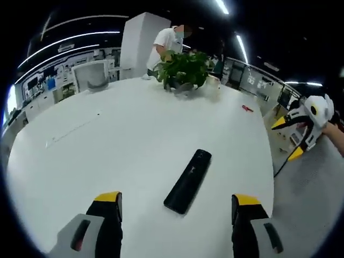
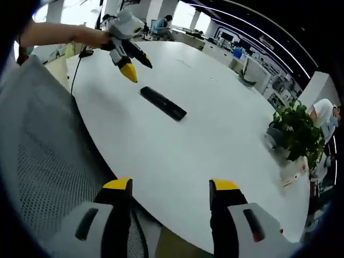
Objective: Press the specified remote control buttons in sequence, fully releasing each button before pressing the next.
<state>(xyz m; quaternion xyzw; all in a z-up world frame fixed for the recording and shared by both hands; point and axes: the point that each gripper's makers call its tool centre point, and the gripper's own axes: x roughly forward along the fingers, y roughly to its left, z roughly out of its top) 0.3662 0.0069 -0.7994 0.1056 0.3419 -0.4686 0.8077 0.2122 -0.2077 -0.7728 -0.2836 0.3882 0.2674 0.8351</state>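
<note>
Both hand-held grippers stand with their yellow-tipped black jaws spread wide and nothing between them. Seen in its own view, the left gripper [image 1: 176,207] hangs over the white table [image 1: 118,145] with the remote control [image 1: 188,181] lying flat just ahead of it, between the lines of its two jaws and touched by neither. Its counterpart, the right gripper [image 2: 170,193], hovers at the table's near edge, well apart from the remote control [image 2: 163,103], with a grey mesh chair back [image 2: 43,156] beside it off the table. That remote is a long, slim, glossy black bar; faint marks show along its top face, but no button, brand or lettering can be read on it. From the left gripper view, the right gripper [image 1: 290,137] appears beyond the table's edge, held by a hand [image 1: 336,131]. From the right gripper view, the left gripper [image 2: 134,63] hangs near one end of the remote, jaws apart, a hand [image 2: 94,37] holding it. Far across the table from the remote stands a leafy potted plant [image 1: 184,70], with a person in a white top [image 1: 167,45] behind it, and a small red object [image 1: 246,108] lies near the table's edge.
</note>
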